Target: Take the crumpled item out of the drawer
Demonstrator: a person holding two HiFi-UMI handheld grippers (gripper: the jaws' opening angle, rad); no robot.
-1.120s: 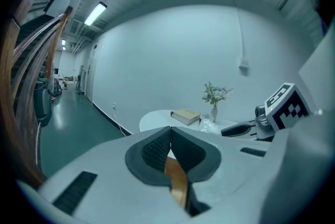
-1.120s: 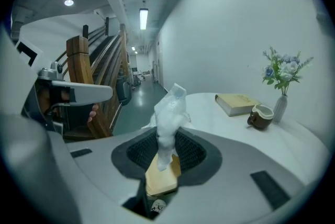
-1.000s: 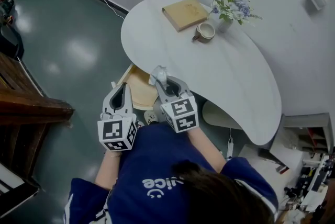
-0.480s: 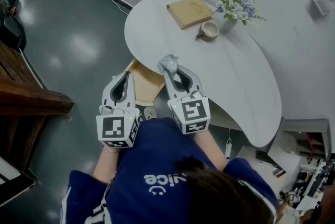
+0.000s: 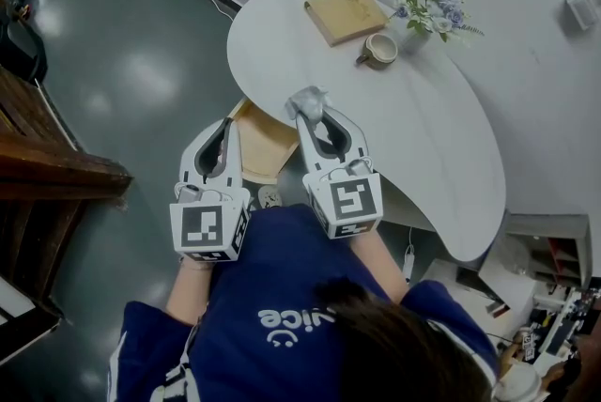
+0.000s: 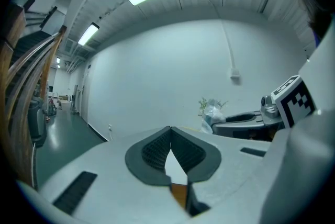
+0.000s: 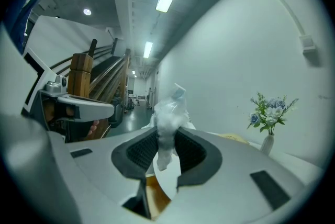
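White crumpled item [image 7: 170, 110], perhaps plastic, in right gripper [image 7: 167, 138].

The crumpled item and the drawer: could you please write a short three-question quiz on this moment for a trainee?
1. True or false: the right claw is shut on the crumpled item.
2. What stands beside the mug on the table? A) a vase of flowers B) a laptop C) a kettle
3. Short answer: is the drawer under the table's edge open or closed?

Key: 1 true; 2 A; 3 open.
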